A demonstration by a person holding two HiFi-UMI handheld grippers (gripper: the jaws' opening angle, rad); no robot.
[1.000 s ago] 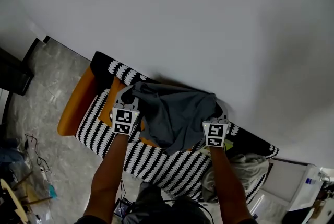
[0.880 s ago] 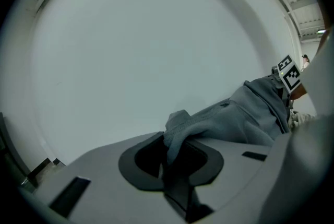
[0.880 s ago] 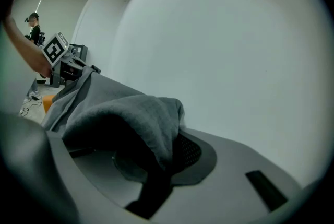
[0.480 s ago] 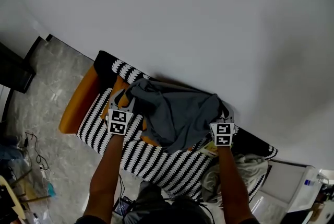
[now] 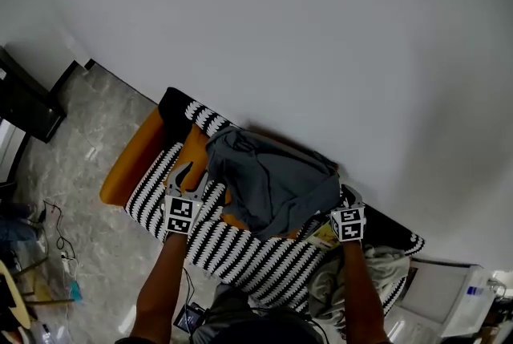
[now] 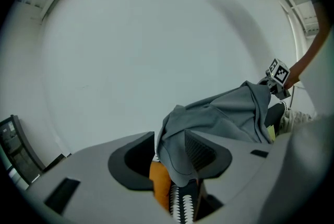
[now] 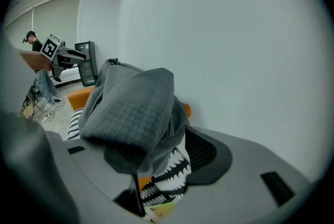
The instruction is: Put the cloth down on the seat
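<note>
- Releasing stage, by judgement: grey cloth (image 5: 272, 182) lies heaped on the seat (image 5: 232, 254), across the black-and-white patterned cover and the orange cushion (image 5: 196, 146), close against the wall (image 5: 321, 30).
- Left gripper (image 5: 191, 174): jaws apart, gripping nothing. In the left gripper view one hem of the cloth (image 6: 219, 118) hangs into the gap and rests against the right-hand pad.
- Right gripper (image 5: 343, 196): jaws apart, nothing clamped. In the right gripper view a thick fold of the cloth (image 7: 130, 108) lies draped over the left-hand jaw, with patterned cover showing through the gap.
- Next move, by judgement: draw both grippers back and clear of the fabric, low and straight, so that neither the hem nor the draped fold is lifted off the seat.
- Hard to make out: the left-hand jaw of the right gripper, covered by the fold; whether that fold merely rests on it or is snagged cannot be told.
- Hidden: the seat surface under the heap, and the cloth's far edge by the wall.
- Cut off: pale bundle (image 5: 377, 262) beside the seat, nature unclear.
</note>
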